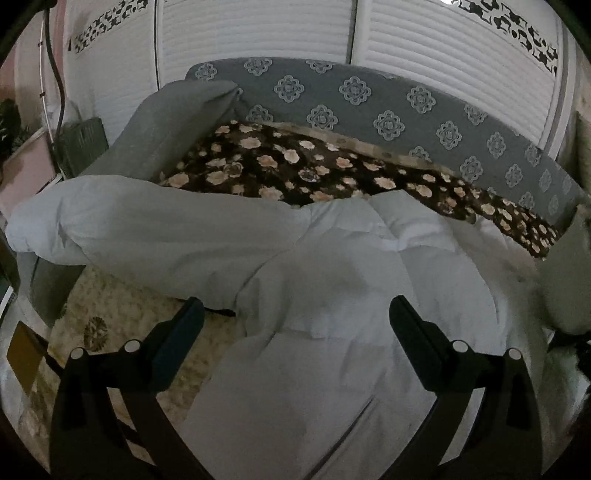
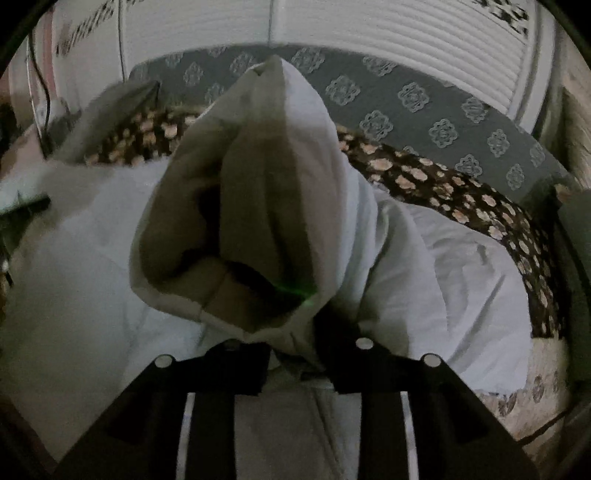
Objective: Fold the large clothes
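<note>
Sofa (image 1: 424, 110), grey patterned back: floral blanket (image 1: 295, 166) covers the seat; white garment (image 1: 295, 277) lies across the blanket's near part.

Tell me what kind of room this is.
Likely a living room or bedroom at home: a grey patterned sofa back, a floral blanket on the seat, a white puffy jacket spread over it, white louvred panels behind.
</note>
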Demonstrator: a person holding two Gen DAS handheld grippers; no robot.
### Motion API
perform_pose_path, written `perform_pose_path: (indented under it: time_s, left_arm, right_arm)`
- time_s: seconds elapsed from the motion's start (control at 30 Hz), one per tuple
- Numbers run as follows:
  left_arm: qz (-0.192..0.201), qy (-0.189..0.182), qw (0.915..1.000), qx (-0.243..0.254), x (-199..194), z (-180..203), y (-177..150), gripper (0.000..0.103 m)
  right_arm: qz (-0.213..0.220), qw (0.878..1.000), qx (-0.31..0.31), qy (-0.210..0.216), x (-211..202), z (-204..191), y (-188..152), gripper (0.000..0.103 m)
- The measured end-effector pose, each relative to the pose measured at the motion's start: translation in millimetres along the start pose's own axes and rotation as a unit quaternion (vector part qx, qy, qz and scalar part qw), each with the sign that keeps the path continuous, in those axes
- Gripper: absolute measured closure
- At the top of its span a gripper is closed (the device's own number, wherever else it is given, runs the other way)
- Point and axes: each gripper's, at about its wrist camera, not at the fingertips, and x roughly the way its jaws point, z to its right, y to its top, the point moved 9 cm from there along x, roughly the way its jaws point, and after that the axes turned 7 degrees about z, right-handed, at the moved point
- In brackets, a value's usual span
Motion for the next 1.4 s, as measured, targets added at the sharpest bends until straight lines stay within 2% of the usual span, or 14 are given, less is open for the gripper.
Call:
perform_pose_path:
  time_s: [0.1,0.17,0.2,0.23,0.43,0.57,0.67,0.77,0.87,0.97,1.1,1.2,1.33,1.4]
  left_arm:
    - [0.001,0.007,1.0000,0.007,-0.6,0.4,-0.7,0.004]
    - [0.000,0.009,0.9999,0.010,-1.3,1.5,-1.5,0.004]
    - [-0.001,0.011,0.9999,0.012,-1.9,2.9,-2.6,0.004]
    - [-0.001,0.012,0.9998,0.013,-2.8,4.1,-2.6,0.004]
    - [0.012,0.009,0.9997,0.019,-18.0,15.2,-1.9,0.004]
    - [0.016,-0.008,0.9992,0.036,-29.8,37.9,-7.8,0.004]
    - [0.006,-0.045,0.9977,0.051,-37.7,71.5,-18.4,0.003]
    - [-0.015,-0.098,0.9922,0.076,-42.9,121.7,-33.9,0.003]
    - [-0.019,-0.125,0.9867,0.102,-46.8,159.0,-41.2,0.003]
    - [-0.021,-0.153,0.9817,0.111,-49.6,192.6,-44.9,0.003]
    - [-0.019,-0.156,0.9792,0.129,-40.3,218.0,-48.8,0.003]
    - [-0.031,-0.153,0.9822,0.105,-24.9,227.8,-46.6,0.004]
    - [-0.043,-0.139,0.9851,0.093,-6.7,240.0,-49.5,0.020]
    - [-0.053,-0.135,0.9841,0.102,1.1,248.0,-54.1,0.045]
  right_arm:
    - [0.018,1.000,0.012,-0.004,-10.7,8.4,6.8,0.070]
    - [0.022,1.000,0.011,-0.012,-9.7,16.3,7.1,0.058]
    - [0.023,1.000,0.013,-0.009,-7.7,18.2,7.2,0.014]
    - [0.033,0.999,0.019,0.011,-7.4,18.3,7.6,0.001]
    - [0.036,0.999,0.019,0.021,-4.0,17.9,14.3,0.002]
    - [0.062,0.997,0.045,0.014,-19.8,32.1,28.2,0.002]
    - [0.082,0.993,0.082,-0.002,-37.1,56.1,38.4,0.002]
    - [0.095,0.985,0.140,-0.020,-49.0,91.5,36.5,0.002]
    - [0.089,0.979,0.183,-0.022,-45.4,121.8,27.6,0.002]
    - [0.098,0.970,0.217,-0.044,-45.9,152.6,21.2,0.002]
    - [0.095,0.964,0.242,-0.053,-40.4,178.4,17.6,0.002]
    - [0.088,0.964,0.240,-0.068,-36.9,190.4,13.3,0.002]
    - [0.076,0.963,0.244,-0.086,-37.1,202.7,9.1,0.002]
    - [0.074,0.961,0.253,-0.086,-38.2,206.6,7.9,0.002]
